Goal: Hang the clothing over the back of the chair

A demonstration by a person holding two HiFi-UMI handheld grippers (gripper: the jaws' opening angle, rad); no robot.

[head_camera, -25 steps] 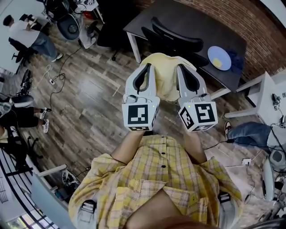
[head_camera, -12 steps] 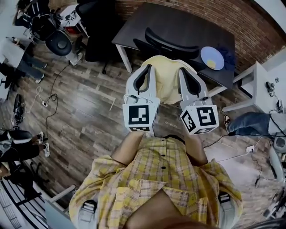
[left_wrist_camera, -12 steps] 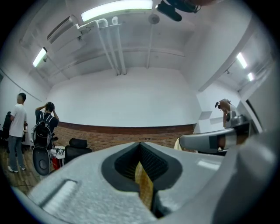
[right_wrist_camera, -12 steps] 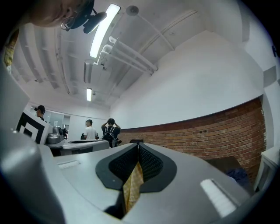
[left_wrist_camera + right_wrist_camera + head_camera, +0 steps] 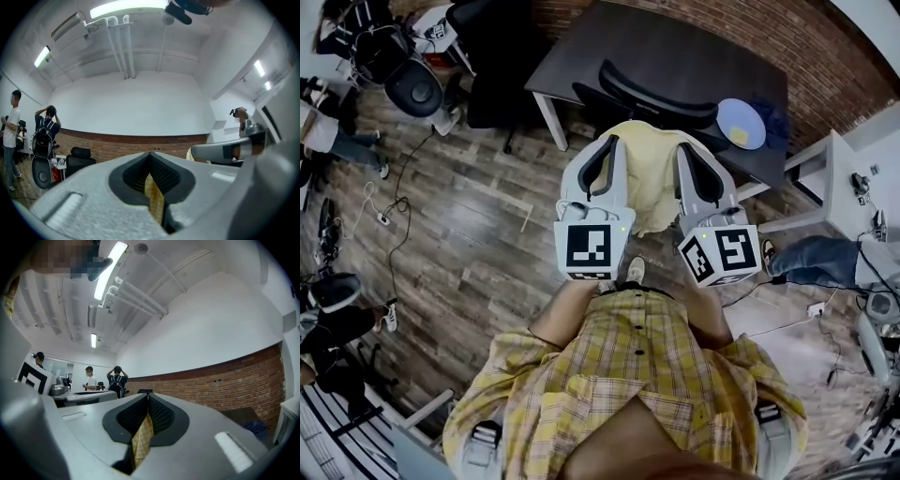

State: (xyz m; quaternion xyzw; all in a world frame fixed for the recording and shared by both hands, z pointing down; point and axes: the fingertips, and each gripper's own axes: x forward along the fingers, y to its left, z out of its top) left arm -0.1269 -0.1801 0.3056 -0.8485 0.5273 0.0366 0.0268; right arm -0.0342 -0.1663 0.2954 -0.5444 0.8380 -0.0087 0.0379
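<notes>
Clothing [image 5: 649, 178]: pale yellow, checked weave, hung slack as a sheet between both grippers. Left gripper [image 5: 605, 148] was clamped on one upper corner, a strip of fabric pinched in the closed jaws [image 5: 154, 199]. Right gripper [image 5: 692, 150] was clamped the same way on the other corner [image 5: 140, 441].

Top edge sat just on the person's side of the black chair [image 5: 656, 92] backrest; contact unclear. Dark table [image 5: 675, 42] was right behind the chair, blue plate [image 5: 741, 124] on its right end, brick wall [image 5: 825, 56] beyond.

Open wood floor [image 5: 478, 225] to the left, with cables [image 5: 389, 220]. White desk [image 5: 848, 178] was close on the right.
</notes>
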